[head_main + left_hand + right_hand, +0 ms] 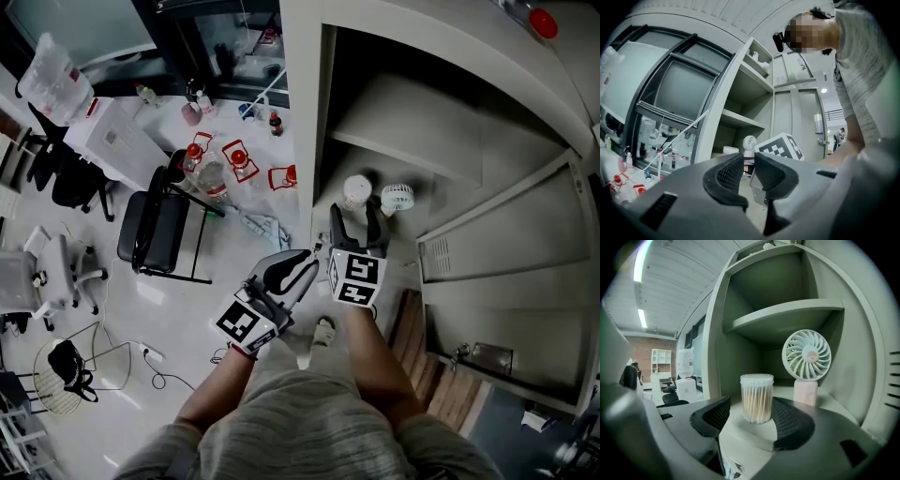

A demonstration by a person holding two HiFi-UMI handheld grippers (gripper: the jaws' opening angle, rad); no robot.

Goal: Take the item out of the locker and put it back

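Note:
A clear jar of cotton swabs stands on the floor of the open grey locker, with a small white fan on a pink base to its right. In the head view the jar and the fan sit just past my right gripper. My right gripper is open, its jaws on either side of the jar's near face without touching it. The left gripper hangs back outside the locker. Seen in its own view, the left gripper shows a narrow empty gap between its jaws.
The locker door stands open to the right, and a shelf hangs above the jar. To the left on the floor are a black chair, red-capped containers and a wire basket. Wooden boards lie by my feet.

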